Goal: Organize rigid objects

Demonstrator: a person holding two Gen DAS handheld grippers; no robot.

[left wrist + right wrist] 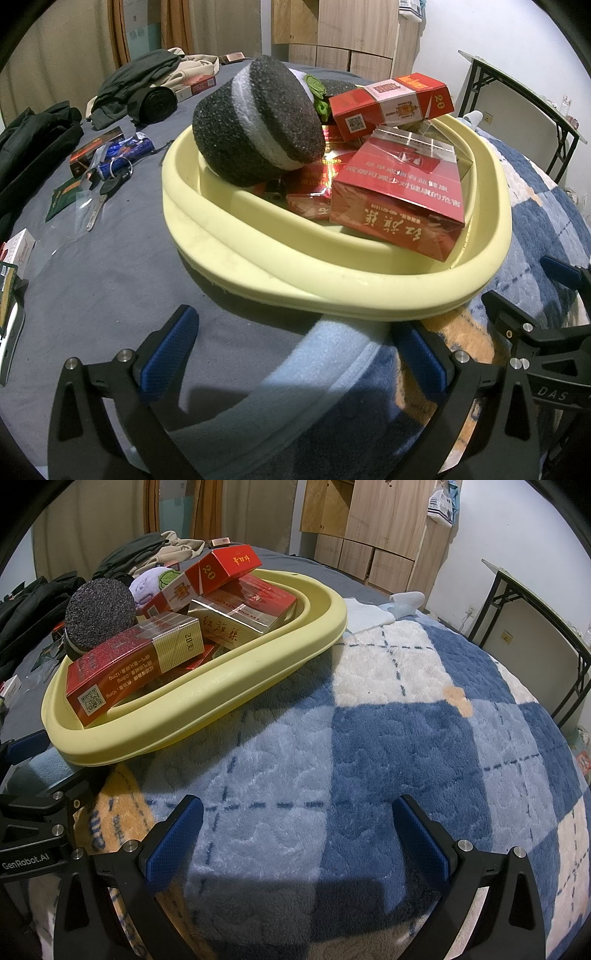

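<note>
A pale yellow basin (258, 254) (236, 686) sits on the bed, filled with several red cigarette cartons (402, 192) (133, 664) and a dark grey and white sandwich-shaped foam toy (258, 118) (99, 614). My left gripper (295, 350) is open just in front of the basin's near rim, with nothing between its blue pads. My right gripper (297, 834) is open too, over the blue checked blanket (406, 720) to the right of the basin, holding nothing. The right gripper's fingers (517, 325) also show at the right edge of the left wrist view.
On the grey sheet left of the basin lie loose items: a dark carton (96, 147), a blue tube (129, 155), a key (99, 203) and a white pack (20, 247). Dark clothes (140, 81) pile at the back. A folding table (535, 602) stands at the right.
</note>
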